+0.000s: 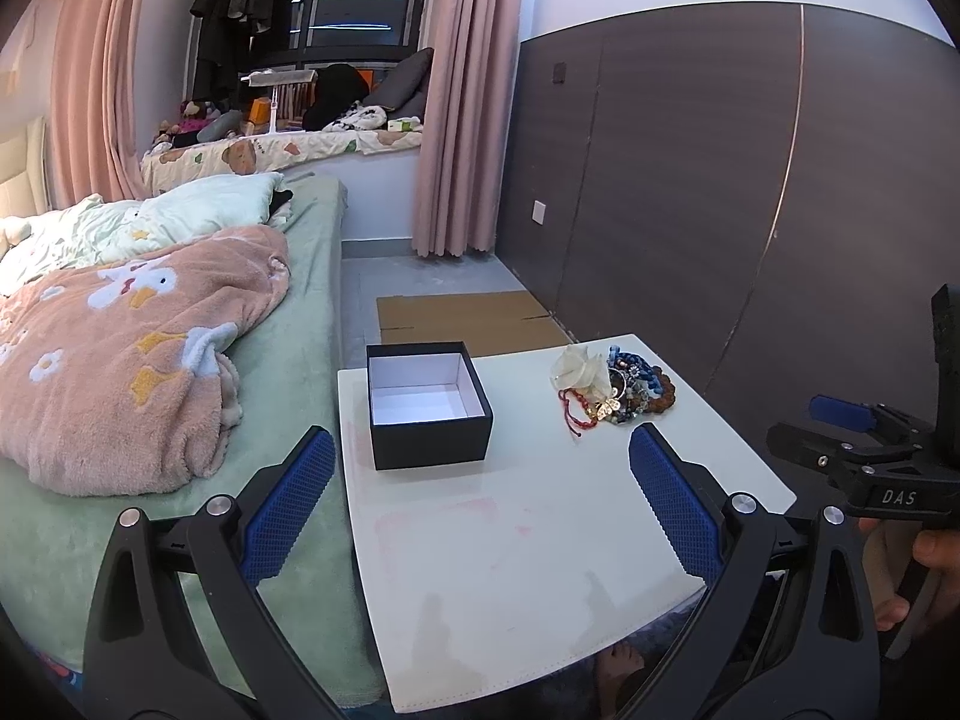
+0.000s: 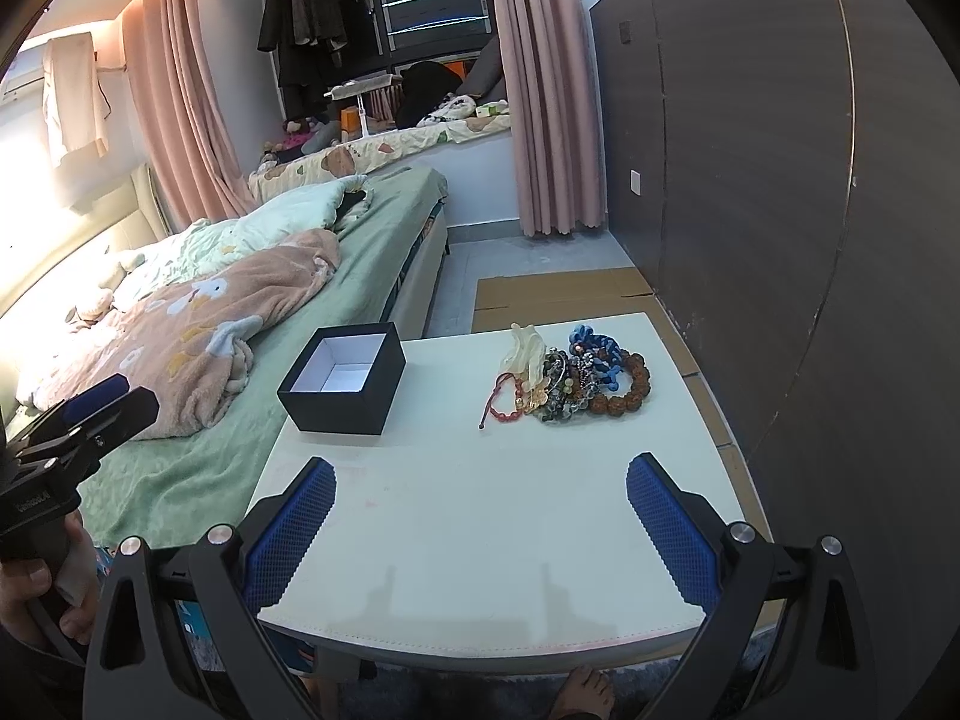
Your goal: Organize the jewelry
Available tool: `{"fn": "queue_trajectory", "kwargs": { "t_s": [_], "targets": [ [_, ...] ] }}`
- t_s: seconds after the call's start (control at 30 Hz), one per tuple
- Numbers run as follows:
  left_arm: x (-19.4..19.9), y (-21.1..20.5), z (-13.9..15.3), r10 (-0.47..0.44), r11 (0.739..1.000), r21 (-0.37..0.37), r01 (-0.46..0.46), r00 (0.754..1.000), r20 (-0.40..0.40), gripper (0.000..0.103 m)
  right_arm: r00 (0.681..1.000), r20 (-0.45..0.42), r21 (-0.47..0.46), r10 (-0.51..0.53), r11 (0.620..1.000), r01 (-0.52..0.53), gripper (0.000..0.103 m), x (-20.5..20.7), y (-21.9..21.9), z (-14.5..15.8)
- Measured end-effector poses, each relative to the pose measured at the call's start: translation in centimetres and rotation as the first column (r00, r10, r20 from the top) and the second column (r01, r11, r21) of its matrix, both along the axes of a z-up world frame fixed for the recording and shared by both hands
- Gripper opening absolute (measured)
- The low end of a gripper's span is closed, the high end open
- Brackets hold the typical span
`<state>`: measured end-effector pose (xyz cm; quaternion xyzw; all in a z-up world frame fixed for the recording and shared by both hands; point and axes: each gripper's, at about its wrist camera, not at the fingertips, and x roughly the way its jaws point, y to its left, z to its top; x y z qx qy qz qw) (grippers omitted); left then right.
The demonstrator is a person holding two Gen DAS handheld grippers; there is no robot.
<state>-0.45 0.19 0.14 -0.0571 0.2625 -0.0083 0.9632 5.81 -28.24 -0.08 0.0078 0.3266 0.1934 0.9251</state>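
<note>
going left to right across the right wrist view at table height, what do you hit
left gripper → pink floral blanket on the bed → open black box → red bead bracelet → brown bead bracelet → dark wall panel

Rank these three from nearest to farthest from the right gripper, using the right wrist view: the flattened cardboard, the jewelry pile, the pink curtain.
1. Jewelry pile, on the white table, ahead of the right gripper.
2. Flattened cardboard, on the floor beyond the table.
3. Pink curtain, hanging by the window, farthest back.
</note>
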Motion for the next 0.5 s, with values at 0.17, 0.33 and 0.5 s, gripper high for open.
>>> {"fn": "queue_trajectory", "kwargs": {
  "t_s": [0.17,0.33,0.5],
  "targets": [
    [0.1,0.0,-0.1,0.001,1.0,0.0,-0.001,1.0,-0.001,0.098,1.0,0.0,-0.003,-0.002,1.0,0.002,0.095,0.0,0.0,0.1],
    [0.5,0.0,-0.4,0.002,1.0,-0.01,-0.002,1.0,-0.013,0.098,1.0,0.0,-0.001,-0.014,1.0,0.014,0.095,0.2,-0.5,0.3],
    [1.1,-0.1,-0.7,-0.01,1.0,-0.029,0.009,1.0,-0.027,0.098,1.0,-0.001,0.003,-0.031,1.0,0.031,0.095,0.5,-0.9,0.5]
  ]
}}
